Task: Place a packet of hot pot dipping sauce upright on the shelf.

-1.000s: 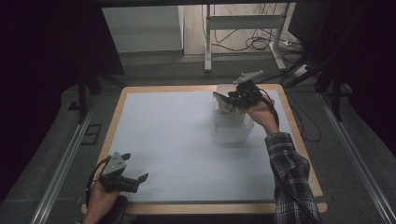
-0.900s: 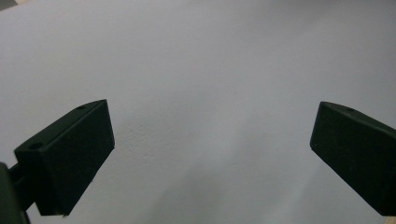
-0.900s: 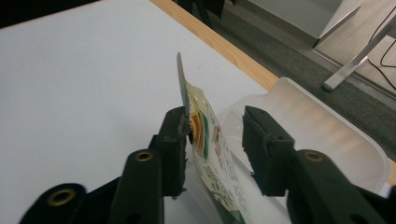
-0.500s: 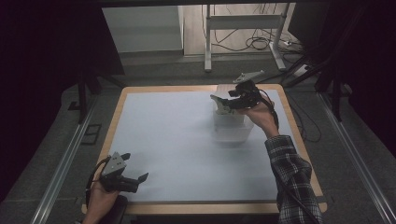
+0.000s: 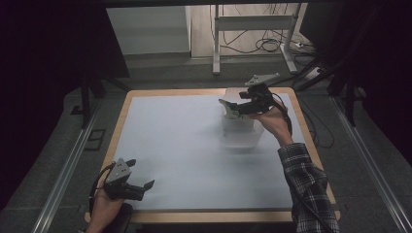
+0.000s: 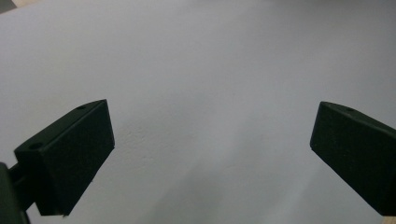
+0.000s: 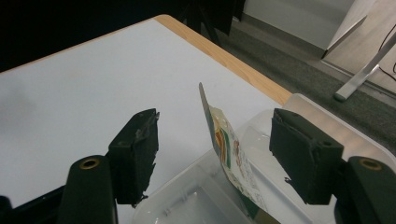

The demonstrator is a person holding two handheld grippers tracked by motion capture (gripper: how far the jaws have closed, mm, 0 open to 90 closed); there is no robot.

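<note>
A clear plastic container (image 5: 240, 136) stands on the white table top (image 5: 175, 141) at the far right. My right gripper (image 5: 227, 108) hovers just above its far end, and its jaws have just been opening. In the right gripper view a printed packet (image 7: 231, 161) stands on edge inside the container (image 7: 327, 128), between the two pads of my right gripper (image 7: 215, 154) with a gap on each side. My left gripper (image 5: 142, 174) rests at the front left corner, held low over the table. In the left gripper view the left gripper (image 6: 212, 154) is open, with bare white surface between its fingers.
The table has a wooden rim (image 5: 121, 114) and dark floor around it. A metal rail (image 5: 73, 160) runs along the left side. Behind the far edge are a white stand (image 5: 252, 29) and loose cables (image 5: 272, 46).
The right gripper's jaws have spread apart and no longer press on the packet, which now stands in the container. The left gripper has stayed where it was.
</note>
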